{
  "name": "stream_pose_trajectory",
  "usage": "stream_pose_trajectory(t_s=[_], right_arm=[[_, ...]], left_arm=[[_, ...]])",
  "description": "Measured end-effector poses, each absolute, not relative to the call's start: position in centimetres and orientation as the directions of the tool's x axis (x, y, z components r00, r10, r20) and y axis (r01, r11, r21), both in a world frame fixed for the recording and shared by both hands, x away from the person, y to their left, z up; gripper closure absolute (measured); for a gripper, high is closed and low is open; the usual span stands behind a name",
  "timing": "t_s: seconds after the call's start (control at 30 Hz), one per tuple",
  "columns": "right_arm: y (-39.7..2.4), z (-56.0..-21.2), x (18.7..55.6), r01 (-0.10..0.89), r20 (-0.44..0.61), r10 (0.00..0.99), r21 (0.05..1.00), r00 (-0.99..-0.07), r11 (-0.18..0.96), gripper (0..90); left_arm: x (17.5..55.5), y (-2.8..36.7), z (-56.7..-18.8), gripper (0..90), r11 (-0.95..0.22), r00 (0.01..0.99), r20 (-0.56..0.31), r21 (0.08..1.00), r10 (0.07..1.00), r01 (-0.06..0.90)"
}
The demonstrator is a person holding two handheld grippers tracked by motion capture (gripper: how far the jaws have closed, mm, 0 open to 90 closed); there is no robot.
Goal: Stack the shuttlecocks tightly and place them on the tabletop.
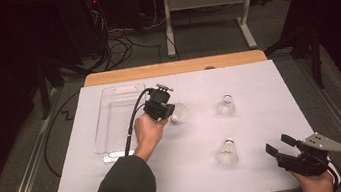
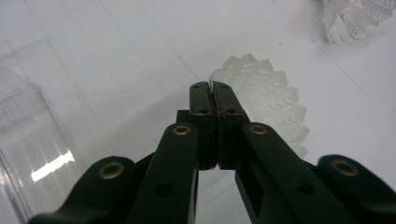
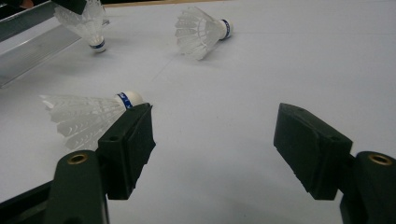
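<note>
My left gripper [image 1: 169, 110] [image 2: 212, 86] is shut on the feather rim of a white shuttlecock [image 1: 179, 111] [image 2: 268, 100], just right of a clear plastic tray [image 1: 107, 92]. In the right gripper view that shuttlecock [image 3: 86, 23] hangs cork down, close over the white sheet beside the tray. Two more shuttlecocks lie on the sheet: one at the middle right [image 1: 225, 104] [image 3: 201, 30], one nearer the front [image 1: 227, 152] [image 3: 88, 116]. My right gripper [image 1: 277, 143] [image 3: 215, 116] stands open near the front right corner, right of the front shuttlecock, nothing between its jaws.
The white sheet [image 1: 258, 88] covers a wooden table whose far edge [image 1: 174, 67] shows. The clear tray [image 2: 28, 135] holds nothing that I can see. Cables and a table frame [image 1: 205, 0] lie on the floor beyond.
</note>
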State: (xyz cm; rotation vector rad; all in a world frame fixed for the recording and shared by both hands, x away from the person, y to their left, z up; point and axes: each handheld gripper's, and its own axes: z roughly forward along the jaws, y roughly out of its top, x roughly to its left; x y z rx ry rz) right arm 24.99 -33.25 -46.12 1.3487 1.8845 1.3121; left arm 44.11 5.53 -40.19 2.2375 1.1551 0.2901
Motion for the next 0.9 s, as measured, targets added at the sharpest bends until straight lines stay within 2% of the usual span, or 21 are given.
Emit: stream_pose_trajectory(t_s=[0.8,0.9], right_arm=[[-33.2,-46.1,25.0,0.45,0.146,0.901,0.891,-0.408,0.059,29.0],[-33.2,-46.1,25.0,0.449,0.146,0.901,0.892,-0.408,0.059,29.0]], left_arm=[[44.7,4.1,-40.8,88.2,-0.407,0.588,-0.097,0.632,0.803,0.66],[44.7,3.6,-40.8,88.2,-0.425,0.597,-0.076,0.631,0.799,0.649]])
